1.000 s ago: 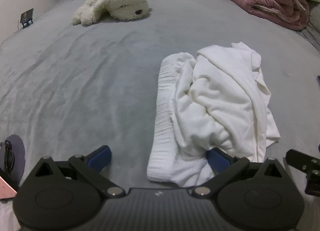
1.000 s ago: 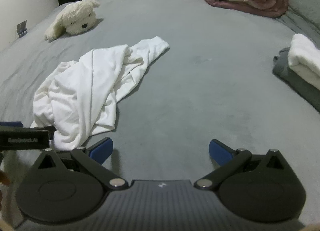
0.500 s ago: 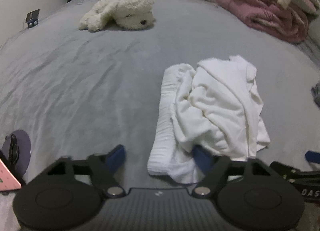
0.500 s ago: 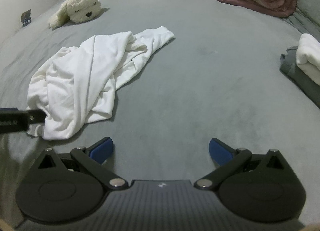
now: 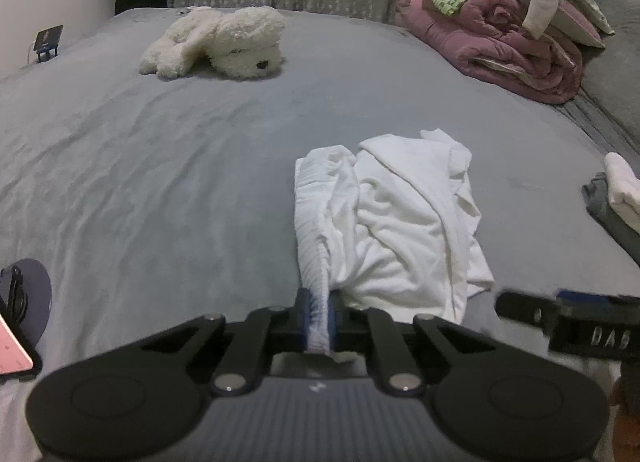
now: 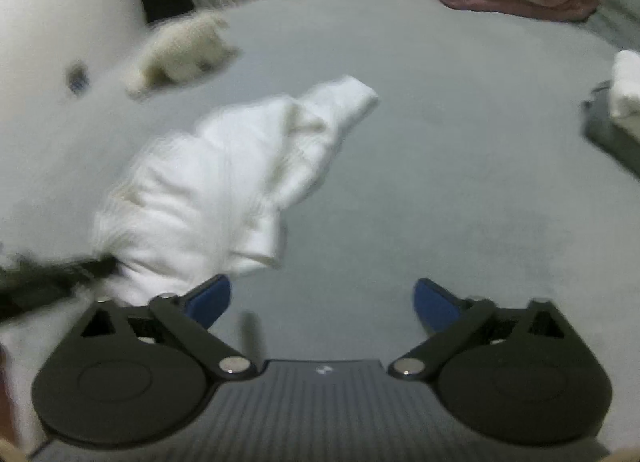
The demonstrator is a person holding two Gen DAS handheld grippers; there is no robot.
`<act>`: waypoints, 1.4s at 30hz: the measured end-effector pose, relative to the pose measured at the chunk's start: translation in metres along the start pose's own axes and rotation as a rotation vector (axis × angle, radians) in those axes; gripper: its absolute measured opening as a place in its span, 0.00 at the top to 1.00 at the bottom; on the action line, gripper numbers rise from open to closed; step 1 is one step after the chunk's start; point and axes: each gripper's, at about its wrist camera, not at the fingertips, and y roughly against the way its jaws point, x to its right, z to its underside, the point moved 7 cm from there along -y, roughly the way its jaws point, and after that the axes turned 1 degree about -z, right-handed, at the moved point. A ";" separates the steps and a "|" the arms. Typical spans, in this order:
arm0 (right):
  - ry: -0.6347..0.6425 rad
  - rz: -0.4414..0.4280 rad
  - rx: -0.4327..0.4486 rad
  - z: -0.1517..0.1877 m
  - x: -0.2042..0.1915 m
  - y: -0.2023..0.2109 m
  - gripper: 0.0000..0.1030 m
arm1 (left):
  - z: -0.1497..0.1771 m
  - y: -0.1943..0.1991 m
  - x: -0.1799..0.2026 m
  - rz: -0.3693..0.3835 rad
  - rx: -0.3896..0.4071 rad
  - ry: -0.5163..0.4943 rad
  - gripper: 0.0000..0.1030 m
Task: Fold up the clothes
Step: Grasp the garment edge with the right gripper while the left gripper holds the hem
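Two grippers seen over grey bed [image 5: 160, 182]. White garment [image 5: 400, 222] crumpled mid-bed; ribbed edge pinched by closing left gripper [image 5: 319, 316] fingers. Right gripper [image 6: 322, 302] fingers wide, closing, nothing between.

garment [image 5: 400, 222] on bed [image 5: 160, 182], plush toy [image 5: 224, 40] behind, blanket [image 5: 500, 42] far right

wide open grey bed [image 5: 160, 190] left of the crumpled white garment [image 5: 400, 222], nothing in the way until the plush dog [image 5: 224, 42] at the far edge, while the pink blanket pile [image 5: 512, 46] and folded stack [image 5: 616, 198] crowd the right side.
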 end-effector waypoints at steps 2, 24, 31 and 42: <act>-0.003 -0.043 0.035 -0.003 -0.010 0.004 0.22 | 0.003 0.005 -0.001 0.019 -0.005 0.008 0.92; 0.035 -0.123 0.131 -0.001 -0.046 0.008 0.96 | 0.028 0.050 -0.001 0.091 -0.023 -0.023 0.93; 0.096 -0.132 0.192 0.000 -0.054 0.050 0.96 | 0.030 0.072 -0.001 0.080 -0.003 -0.039 0.93; 0.131 -0.136 0.185 0.022 -0.049 0.090 0.96 | 0.040 0.102 0.019 0.124 0.007 -0.127 0.93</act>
